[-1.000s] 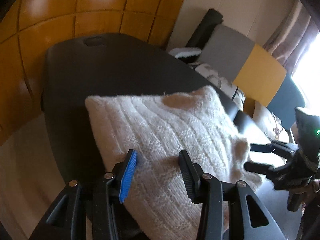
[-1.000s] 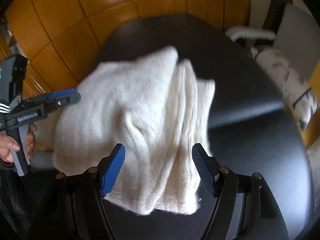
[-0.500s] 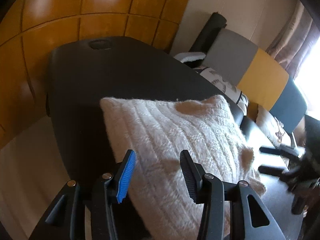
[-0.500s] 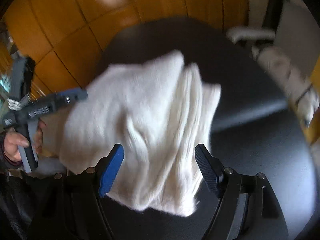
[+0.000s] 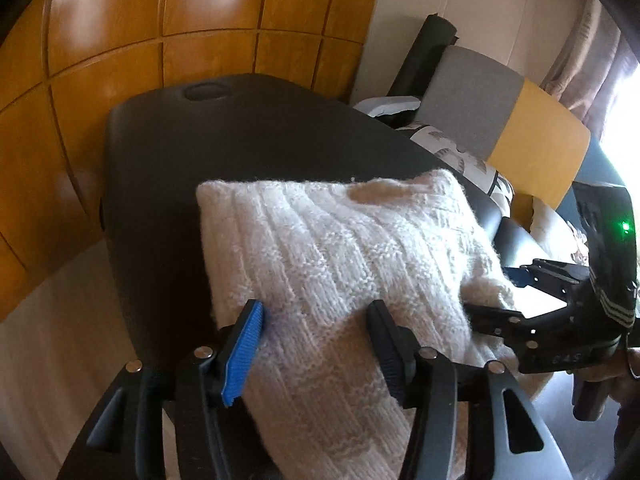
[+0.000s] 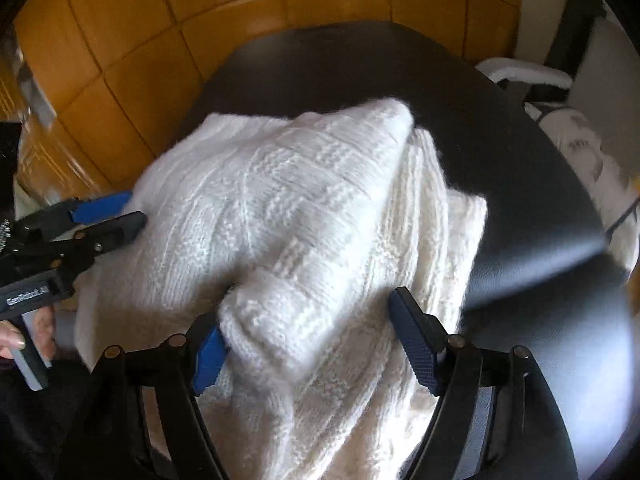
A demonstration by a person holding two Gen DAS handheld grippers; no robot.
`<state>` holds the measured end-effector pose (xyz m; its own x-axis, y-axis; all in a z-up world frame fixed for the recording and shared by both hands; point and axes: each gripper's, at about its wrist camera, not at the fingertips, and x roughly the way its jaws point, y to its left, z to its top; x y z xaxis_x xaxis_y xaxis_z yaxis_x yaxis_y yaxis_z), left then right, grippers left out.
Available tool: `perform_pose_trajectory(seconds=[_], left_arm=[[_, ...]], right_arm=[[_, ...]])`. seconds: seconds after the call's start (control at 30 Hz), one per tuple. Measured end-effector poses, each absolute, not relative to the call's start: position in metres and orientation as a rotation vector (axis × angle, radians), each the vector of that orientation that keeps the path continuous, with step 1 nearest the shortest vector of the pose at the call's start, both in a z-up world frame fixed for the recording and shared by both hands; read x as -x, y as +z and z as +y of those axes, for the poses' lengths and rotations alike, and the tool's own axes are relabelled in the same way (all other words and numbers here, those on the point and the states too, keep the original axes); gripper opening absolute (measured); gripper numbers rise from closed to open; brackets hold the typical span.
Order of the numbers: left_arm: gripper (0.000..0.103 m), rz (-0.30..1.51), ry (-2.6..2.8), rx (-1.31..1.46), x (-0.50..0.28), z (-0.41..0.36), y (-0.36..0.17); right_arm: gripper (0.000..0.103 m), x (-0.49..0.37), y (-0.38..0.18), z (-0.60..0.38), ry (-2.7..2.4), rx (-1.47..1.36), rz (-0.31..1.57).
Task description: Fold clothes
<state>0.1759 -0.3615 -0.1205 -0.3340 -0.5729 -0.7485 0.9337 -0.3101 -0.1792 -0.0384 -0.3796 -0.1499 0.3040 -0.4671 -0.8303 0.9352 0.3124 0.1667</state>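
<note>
A white knitted sweater [image 5: 340, 256] lies folded in a thick bundle on the black padded table [image 5: 240, 140]. My left gripper [image 5: 314, 346] straddles its near edge, and its jaws are opening with the knit between the pads. In the right wrist view the left gripper [image 6: 128, 212] sits at the sweater's [image 6: 288, 216] left side. My right gripper [image 6: 310, 346] stands wide around a raised fold, with the blue pad against the knit and the other pad free. The left wrist view shows the right gripper [image 5: 504, 294] at the bundle's right corner.
The table has a round hole [image 5: 208, 91] at its far end. Wooden wall panels [image 5: 120, 60] stand behind and to the left. A sofa with grey and yellow cushions [image 5: 500, 120] and patterned pillows [image 5: 460, 156] runs along the right. A person's hand [image 6: 16, 340] holds the left gripper's handle.
The left gripper's jaws have spread wider over the sweater. The right gripper has moved in to the bundle's right corner, and a fold now rises between its fingers.
</note>
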Motion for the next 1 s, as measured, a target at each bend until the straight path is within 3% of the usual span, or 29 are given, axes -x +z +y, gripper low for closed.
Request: perform_pose_trajectory(seconds=[0.3,0.4,0.47,0.5,0.6,0.8,0.93,1.0], left_arm=[[0.056,0.766,-1.842,-0.671,-0.195,-0.351,-0.120],[0.058,0.747,-1.856,-0.686,-0.194,-0.347,-0.125],[0.061,0.743,-1.859,-0.693,-0.193,-0.346,-0.129],[0.062,0.756,-1.856,-0.687,-0.195,-0.347,-0.129],[0.062,0.793,-1.856,-0.647,-0.204,-0.348,-0.124],[0.062,0.668,-1.924,-0.595,-0.200,-0.332,-0.106],[0.063,0.680,-1.921,-0.757,-0.175,-0.343,-0.124],[0.064,0.674,-1.916,-0.747,-0.175,-0.345,-0.118]], right_arm=[[0.083,0.056,-0.124,-0.336,-1.096,-0.765,0.671],[0.085,0.046,-0.152,-0.335,-1.124,-0.804,0.678],[0.095,0.042,-0.167,-0.332,-1.153,-0.826,0.692],[0.095,0.039,-0.173,-0.330,-1.167,-0.836,0.699],[0.095,0.038,-0.164,-0.330,-1.192,-0.840,0.695],[0.095,0.019,-0.121,-0.310,-1.246,-0.686,0.626],[0.095,0.017,-0.151,-0.322,-1.230,-0.812,0.703],[0.101,0.016,-0.165,-0.327,-1.249,-0.845,0.680]])
